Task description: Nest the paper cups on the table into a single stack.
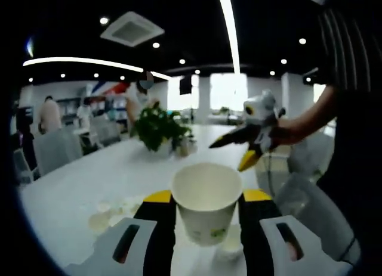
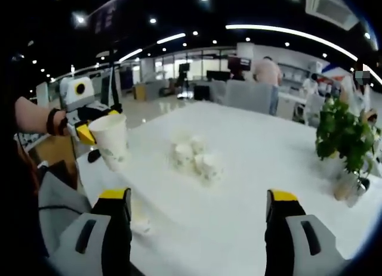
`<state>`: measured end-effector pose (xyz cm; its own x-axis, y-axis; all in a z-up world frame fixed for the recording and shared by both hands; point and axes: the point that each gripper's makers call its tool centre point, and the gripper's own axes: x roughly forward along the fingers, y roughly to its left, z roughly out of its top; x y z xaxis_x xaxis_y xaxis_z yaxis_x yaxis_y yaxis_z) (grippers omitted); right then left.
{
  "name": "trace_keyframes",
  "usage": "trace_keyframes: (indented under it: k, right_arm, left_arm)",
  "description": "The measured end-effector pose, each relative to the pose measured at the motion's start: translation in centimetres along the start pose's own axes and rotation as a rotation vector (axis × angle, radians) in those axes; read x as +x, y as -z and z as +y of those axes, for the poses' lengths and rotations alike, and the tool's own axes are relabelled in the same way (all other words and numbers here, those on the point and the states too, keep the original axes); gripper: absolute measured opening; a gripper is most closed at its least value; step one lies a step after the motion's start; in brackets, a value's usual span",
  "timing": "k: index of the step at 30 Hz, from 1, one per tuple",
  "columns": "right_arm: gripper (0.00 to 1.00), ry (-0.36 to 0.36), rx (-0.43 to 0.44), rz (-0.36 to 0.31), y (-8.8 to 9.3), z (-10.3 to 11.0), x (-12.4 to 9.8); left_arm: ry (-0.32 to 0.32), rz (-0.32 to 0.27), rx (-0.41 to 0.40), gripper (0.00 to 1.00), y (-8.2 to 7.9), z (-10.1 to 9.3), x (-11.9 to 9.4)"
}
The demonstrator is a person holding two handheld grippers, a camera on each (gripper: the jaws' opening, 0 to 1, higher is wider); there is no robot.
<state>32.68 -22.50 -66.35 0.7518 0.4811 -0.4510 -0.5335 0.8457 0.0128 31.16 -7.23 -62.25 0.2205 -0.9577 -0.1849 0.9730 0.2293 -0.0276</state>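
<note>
A white paper cup [image 1: 206,207] with a small green print stands upright between the jaws of my left gripper [image 1: 207,198], which is shut on it above the table. In the right gripper view the same cup [image 2: 111,140] hangs at the left, held by the left gripper [image 2: 100,126] over the table's edge. Several loose paper cups [image 2: 192,157] lie clustered mid-table, and they appear as a blurred group of cups [image 1: 110,211] in the left gripper view. My right gripper [image 2: 198,195] is open with nothing between its jaws. A hand holds the right gripper [image 1: 233,152] beyond the cup.
A long white table [image 2: 239,186] runs away from me. A potted green plant [image 2: 343,133] and a small jar stand at its far side; the plant [image 1: 156,128] is behind the held cup. Grey chairs [image 1: 57,148] line the table. People stand in the background.
</note>
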Motion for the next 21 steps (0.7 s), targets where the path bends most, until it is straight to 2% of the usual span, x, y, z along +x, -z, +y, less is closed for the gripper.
trace_keyframes:
  k: [4,8,21]
  right_arm:
    - [0.91,0.008,0.001,0.011,0.4,0.1,-0.1]
    - [0.91,0.008,0.002,0.021,0.8,0.2,-0.5]
    - [0.9,0.022,0.008,0.03,1.0,-0.2,-1.0]
  left_arm:
    - [0.01,0.02,-0.024,0.4,1.2,-0.5,0.4]
    - [0.02,0.008,-0.022,0.4,1.4,-1.4,0.8]
    - [0.044,-0.002,-0.056,0.41,2.7,-2.3,1.9]
